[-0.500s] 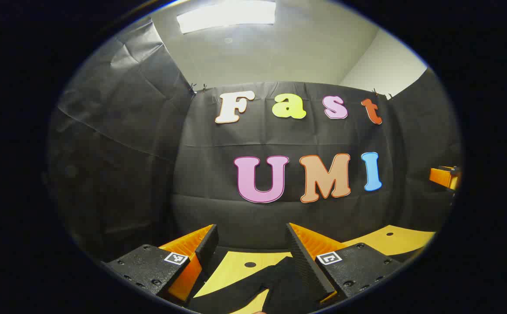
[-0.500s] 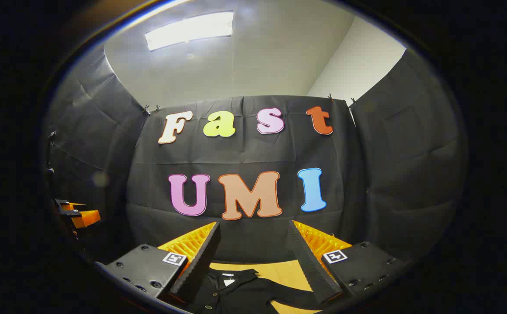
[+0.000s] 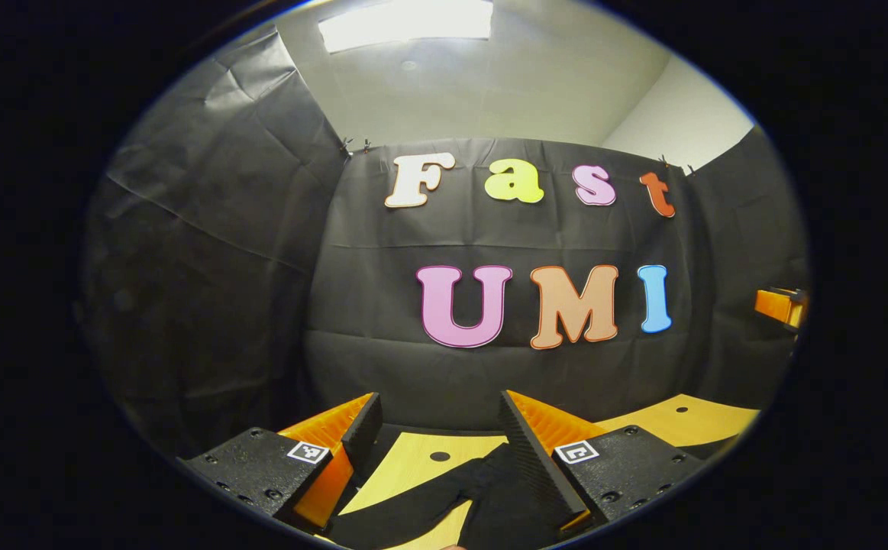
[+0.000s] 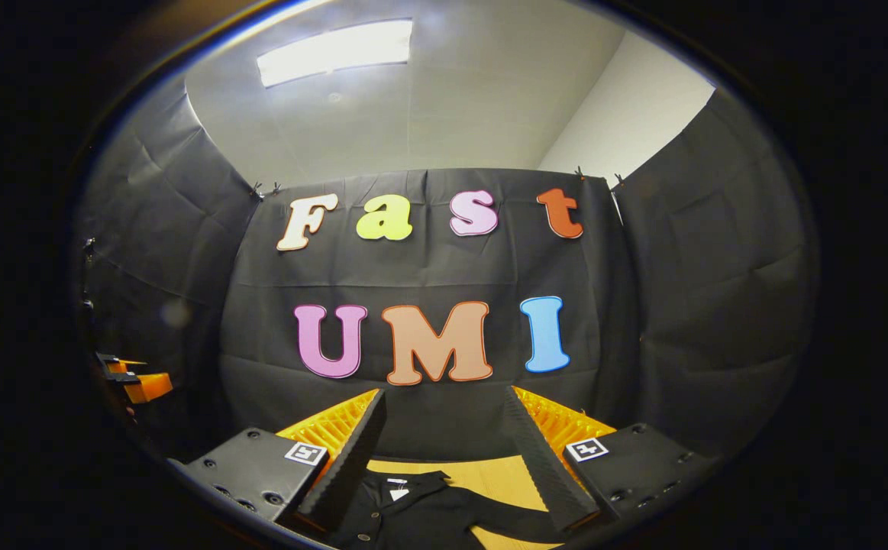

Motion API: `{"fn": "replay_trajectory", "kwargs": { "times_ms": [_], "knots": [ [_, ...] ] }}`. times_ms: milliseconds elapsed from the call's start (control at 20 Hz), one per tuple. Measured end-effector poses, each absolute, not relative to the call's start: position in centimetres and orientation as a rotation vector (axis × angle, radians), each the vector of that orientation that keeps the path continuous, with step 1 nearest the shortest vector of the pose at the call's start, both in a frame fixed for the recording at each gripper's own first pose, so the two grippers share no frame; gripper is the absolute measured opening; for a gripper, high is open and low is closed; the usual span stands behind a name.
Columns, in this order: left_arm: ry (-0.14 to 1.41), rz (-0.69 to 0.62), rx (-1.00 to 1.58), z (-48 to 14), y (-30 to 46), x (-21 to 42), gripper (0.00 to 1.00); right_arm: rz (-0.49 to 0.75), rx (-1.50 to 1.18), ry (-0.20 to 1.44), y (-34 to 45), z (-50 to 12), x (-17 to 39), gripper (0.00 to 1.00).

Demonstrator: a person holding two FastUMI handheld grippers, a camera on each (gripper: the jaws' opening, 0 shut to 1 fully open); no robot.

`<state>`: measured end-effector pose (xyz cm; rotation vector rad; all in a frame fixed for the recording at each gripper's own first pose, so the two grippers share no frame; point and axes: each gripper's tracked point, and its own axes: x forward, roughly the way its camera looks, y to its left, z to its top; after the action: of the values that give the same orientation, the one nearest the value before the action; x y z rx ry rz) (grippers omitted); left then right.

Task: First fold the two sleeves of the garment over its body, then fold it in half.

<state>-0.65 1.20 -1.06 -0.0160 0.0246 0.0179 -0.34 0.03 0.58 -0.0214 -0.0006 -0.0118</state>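
Black fabric of one collared, buttoned garment (image 4: pixel 421 508) lies flat on the one pale wooden table (image 3: pixel 413 466), its collar toward the booth's back wall, its long axis running from there toward the viewer. Two grippers hover above it: the left gripper (image 3: pixel 440 435) and right gripper (image 4: pixel 447 443), both spread apart and holding nothing.

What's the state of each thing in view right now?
Left gripper: open, above the table, holding nothing.
Right gripper: open, above the garment, holding nothing.
Garment: dark, lying flat on the table, collar up, one sleeve stretched out, not yet folded.
Table: bare wood beside the garment.
Ceiling light: on.
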Motion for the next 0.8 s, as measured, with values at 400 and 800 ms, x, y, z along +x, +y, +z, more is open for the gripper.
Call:
{"fn": "replay_trajectory", "kwargs": {
  "times_ms": [400, 800],
  "knots": [
    [0.023, 0.024, -0.012, -1.09, 1.58, -0.26, 0.92, -0.021, -0.028, -0.002, -0.05, 0.63, 0.08, 0.99],
    [0.023, 0.012, -0.014, -1.22, 1.18, 0.13, 0.89, -0.040, -0.031, -0.008, -0.60, 0.46, -0.02, 0.94]
  ]
}}
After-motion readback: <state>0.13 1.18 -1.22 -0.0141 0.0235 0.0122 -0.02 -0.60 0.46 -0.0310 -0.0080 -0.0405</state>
